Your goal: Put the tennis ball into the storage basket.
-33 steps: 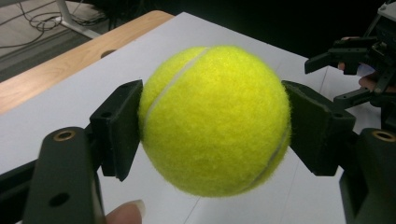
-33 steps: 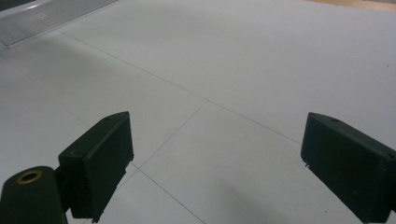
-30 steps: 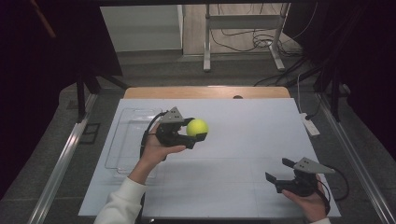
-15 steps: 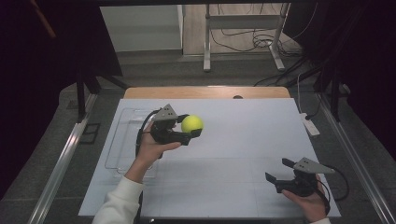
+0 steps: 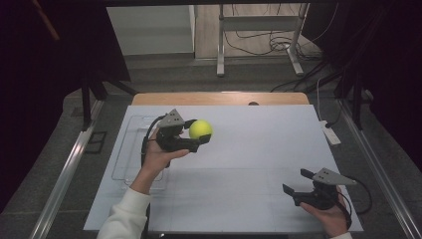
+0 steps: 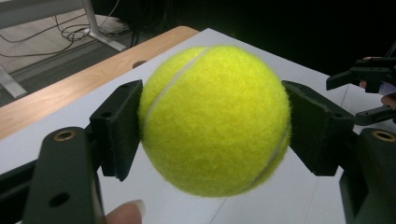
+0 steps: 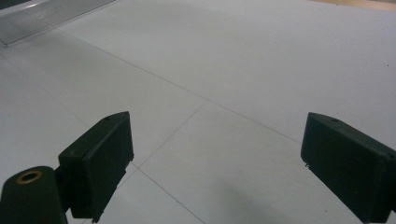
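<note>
A yellow tennis ball [image 5: 200, 129] hangs above the white table top [image 5: 249, 149], left of centre, with my left gripper [image 5: 198, 135] shut on it. In the left gripper view both black pads press the ball [image 6: 215, 121] from its two sides. My right gripper [image 5: 296, 184] rests low at the near right corner, held by a hand, its jaws wide apart with bare table between them [image 7: 215, 154]. The right gripper [image 6: 369, 93] also appears far off in the left gripper view.
A clear plastic tray [image 5: 130, 149] lies on the table's left side, just behind the left hand. A white power strip [image 5: 329, 132] sits by the right edge. A wooden table edge [image 5: 219, 98] runs along the back.
The left gripper has drifted a little to the left with the ball. The right gripper has stayed where it was.
</note>
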Action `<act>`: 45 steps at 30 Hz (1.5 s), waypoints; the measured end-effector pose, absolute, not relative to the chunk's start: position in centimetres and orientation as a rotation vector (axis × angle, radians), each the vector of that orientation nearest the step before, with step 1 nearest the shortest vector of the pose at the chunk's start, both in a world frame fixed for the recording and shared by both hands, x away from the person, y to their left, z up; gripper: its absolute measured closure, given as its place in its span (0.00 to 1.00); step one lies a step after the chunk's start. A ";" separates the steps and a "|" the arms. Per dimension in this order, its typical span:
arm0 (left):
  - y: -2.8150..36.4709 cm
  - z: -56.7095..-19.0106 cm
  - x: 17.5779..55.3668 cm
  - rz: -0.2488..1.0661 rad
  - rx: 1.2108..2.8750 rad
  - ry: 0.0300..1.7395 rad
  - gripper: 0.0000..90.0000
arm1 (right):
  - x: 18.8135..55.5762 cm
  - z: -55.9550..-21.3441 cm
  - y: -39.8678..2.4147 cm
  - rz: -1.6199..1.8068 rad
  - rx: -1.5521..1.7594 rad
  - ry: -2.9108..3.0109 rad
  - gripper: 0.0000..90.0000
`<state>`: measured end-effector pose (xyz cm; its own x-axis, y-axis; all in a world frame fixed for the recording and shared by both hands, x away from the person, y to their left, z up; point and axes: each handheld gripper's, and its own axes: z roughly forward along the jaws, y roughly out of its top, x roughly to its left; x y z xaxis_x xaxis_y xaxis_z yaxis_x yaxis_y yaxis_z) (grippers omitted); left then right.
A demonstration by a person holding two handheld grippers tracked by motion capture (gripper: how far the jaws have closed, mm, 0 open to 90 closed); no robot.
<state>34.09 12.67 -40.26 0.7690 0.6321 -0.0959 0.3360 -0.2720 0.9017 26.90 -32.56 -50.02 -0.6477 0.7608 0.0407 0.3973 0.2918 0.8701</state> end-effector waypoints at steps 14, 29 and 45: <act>13.7 -39.9 34.1 0.369 1.855 0.764 0.30 | 26.9 -50.0 -32.6 1.303 1.039 2.183 0.10; 15.2 -39.5 33.9 0.398 1.821 0.795 0.30 | 26.9 -50.0 -32.6 1.309 1.039 2.181 0.10; 16.4 -39.3 33.7 0.416 1.801 0.822 0.30 | 26.9 -50.0 -32.5 1.309 1.039 2.183 0.10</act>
<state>33.71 16.37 -39.30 0.7021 0.7046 -0.1027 0.3348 -0.1993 0.9210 26.90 -32.54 -49.96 -0.6493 0.7593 0.0423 0.3952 0.2894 0.8718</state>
